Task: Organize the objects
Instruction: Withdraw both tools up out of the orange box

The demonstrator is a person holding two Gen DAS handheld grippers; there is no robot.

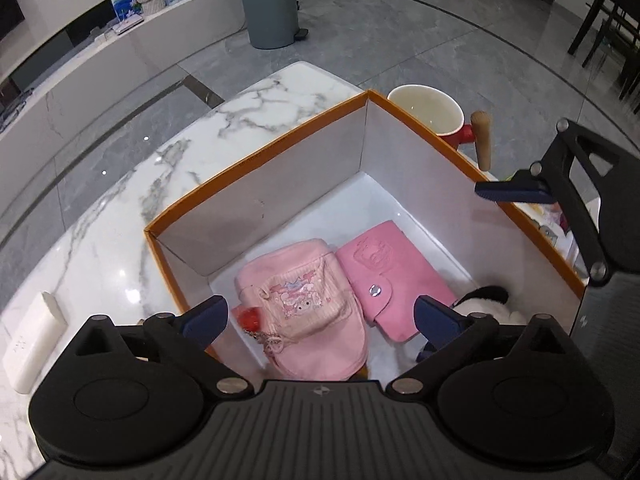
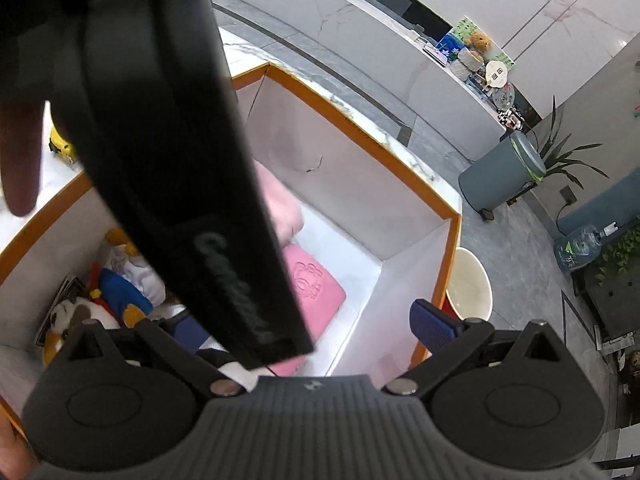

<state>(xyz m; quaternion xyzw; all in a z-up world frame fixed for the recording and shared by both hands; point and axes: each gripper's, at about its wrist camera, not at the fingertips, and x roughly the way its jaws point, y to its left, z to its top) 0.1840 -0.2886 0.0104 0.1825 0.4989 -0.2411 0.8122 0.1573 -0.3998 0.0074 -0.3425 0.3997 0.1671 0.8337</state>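
Observation:
An orange-rimmed cardboard box with white walls stands on the marble table. Inside lie a pink pouch with a cartoon print and a pink wallet with a snap. A black-and-white plush lies at the box's right. My left gripper is open and empty above the pouch. My right gripper is open over the box; the left gripper's black body hides much of its view. The wallet and several plush toys show there.
A red-and-cream pot with a wooden handle stands behind the box. A white power strip lies at the table's left. A yellow toy lies outside the box. A grey bin stands on the floor.

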